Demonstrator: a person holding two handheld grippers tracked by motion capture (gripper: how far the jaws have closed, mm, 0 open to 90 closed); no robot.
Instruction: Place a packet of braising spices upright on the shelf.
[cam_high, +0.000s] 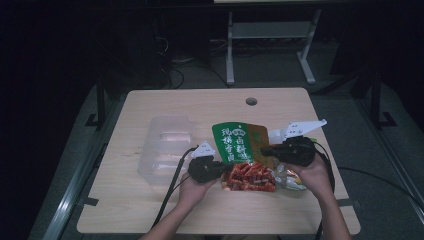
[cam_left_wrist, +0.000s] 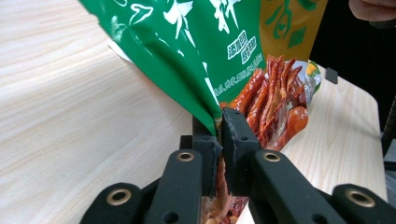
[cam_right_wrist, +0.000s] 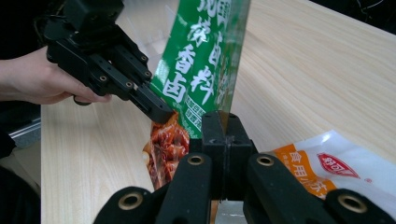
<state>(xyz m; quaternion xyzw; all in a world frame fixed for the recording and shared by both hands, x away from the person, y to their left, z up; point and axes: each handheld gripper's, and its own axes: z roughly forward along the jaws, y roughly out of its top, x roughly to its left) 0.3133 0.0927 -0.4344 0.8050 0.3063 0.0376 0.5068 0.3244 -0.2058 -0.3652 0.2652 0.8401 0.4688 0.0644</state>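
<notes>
So both grippers are on the same thing: a green and orange plastic food pouch with white Chinese lettering and a clear lower part full of red-orange dried chili strips (cam_high: 243, 157). It sits near the middle of the light wooden table (cam_high: 150, 210), a bit toward the near edge, held up between the two tools.

The left gripper (cam_high: 218, 169) has its black jaws closed down tight on the pouch's left edge, right where the green film meets the clear part; in the left gripper view (cam_left_wrist: 219, 140) you can see the film pinched in the thin slit between them. The right gripper (cam_high: 264, 150) is clamped on the opposite edge, jaws pressed together with the pouch edge sticking up out of them in the right gripper view (cam_right_wrist: 225, 135).

A second packet, white and orange plastic with a red logo (cam_right_wrist: 322, 168), lies flat on the table just right of the pouch.

Left of the pouch, well apart from it, sits a clear plastic lidded box (cam_high: 165, 147).
</notes>
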